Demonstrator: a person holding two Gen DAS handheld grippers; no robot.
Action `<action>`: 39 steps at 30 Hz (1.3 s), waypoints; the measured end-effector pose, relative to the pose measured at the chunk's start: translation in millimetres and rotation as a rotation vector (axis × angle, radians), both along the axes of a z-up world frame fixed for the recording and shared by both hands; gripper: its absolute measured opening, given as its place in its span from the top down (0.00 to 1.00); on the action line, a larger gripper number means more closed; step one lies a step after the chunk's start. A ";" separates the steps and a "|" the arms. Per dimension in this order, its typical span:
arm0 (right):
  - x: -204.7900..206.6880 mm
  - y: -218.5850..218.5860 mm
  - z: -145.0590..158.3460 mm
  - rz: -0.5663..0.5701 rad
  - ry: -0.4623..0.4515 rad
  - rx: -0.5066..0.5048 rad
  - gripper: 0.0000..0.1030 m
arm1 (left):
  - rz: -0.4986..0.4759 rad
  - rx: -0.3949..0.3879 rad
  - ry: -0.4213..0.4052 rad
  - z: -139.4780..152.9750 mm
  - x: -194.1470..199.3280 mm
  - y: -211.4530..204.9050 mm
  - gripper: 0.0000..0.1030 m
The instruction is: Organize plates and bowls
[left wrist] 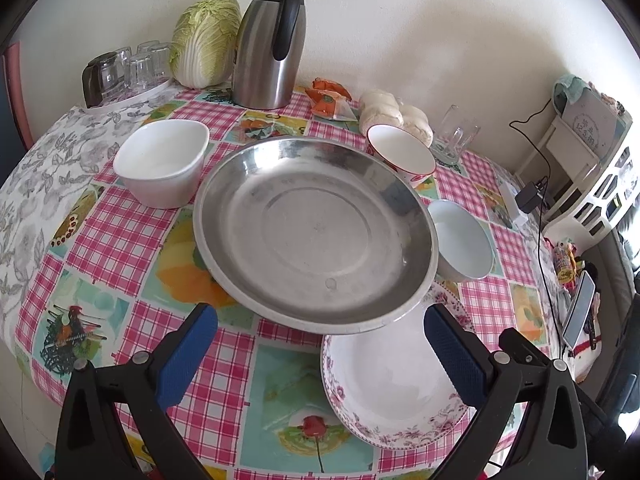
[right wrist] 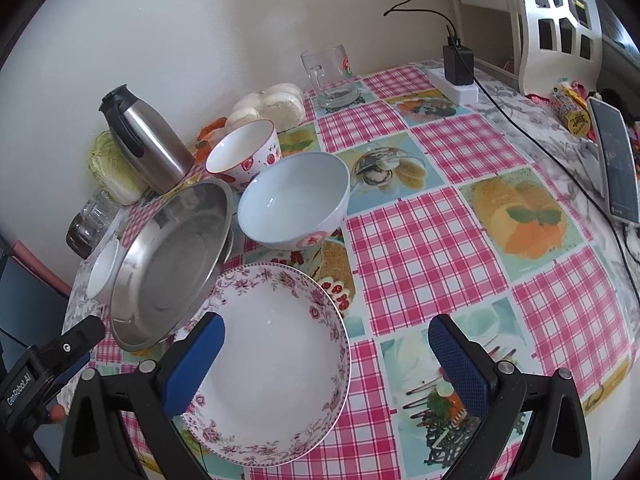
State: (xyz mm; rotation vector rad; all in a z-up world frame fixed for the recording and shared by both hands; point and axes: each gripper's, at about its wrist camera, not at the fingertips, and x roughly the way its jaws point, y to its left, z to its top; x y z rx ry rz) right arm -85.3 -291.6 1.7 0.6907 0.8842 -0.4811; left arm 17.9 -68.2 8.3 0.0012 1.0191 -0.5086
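Note:
A large steel plate (left wrist: pixel 316 232) sits mid-table, its near rim resting on a floral-rimmed white plate (left wrist: pixel 392 384). Around it stand a white oval bowl (left wrist: pixel 164 160), a red-rimmed strawberry bowl (left wrist: pixel 400 152) and a pale blue bowl (left wrist: pixel 464 240). My left gripper (left wrist: pixel 320 356) is open and empty just short of the steel plate's near rim. In the right wrist view my right gripper (right wrist: pixel 326 364) is open over the floral plate (right wrist: pixel 276 364), with the steel plate (right wrist: pixel 172 268) to its left and the blue bowl (right wrist: pixel 296 200) and strawberry bowl (right wrist: pixel 244 152) beyond.
A steel thermos (left wrist: pixel 272 40), a cabbage (left wrist: pixel 206 40), a tray of glasses (left wrist: pixel 124 76), buns (left wrist: pixel 396 116) and a glass mug (left wrist: pixel 456 136) line the wall. A phone (right wrist: pixel 616 160), charger (right wrist: pixel 458 64) and cables lie at the right table edge.

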 end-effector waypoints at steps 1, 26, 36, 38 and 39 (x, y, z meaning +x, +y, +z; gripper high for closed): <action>0.1 -0.9 -3.0 -0.003 0.011 0.010 0.00 | -0.009 0.003 0.006 -0.8 -1.3 -1.1 0.00; 20.3 3.4 -46.6 0.070 0.103 0.121 0.29 | -0.002 0.131 0.229 -58.1 4.0 -11.7 0.19; 18.5 -9.2 -61.9 0.068 0.070 0.225 0.61 | 0.007 0.082 0.298 -76.5 13.4 -17.2 0.49; 19.6 -11.0 -63.6 0.070 0.062 0.233 0.66 | 0.008 0.076 0.307 -79.5 12.2 -17.1 0.53; 20.5 -11.9 -64.8 0.070 0.062 0.238 0.71 | 0.010 0.074 0.315 -81.8 13.5 -17.8 0.56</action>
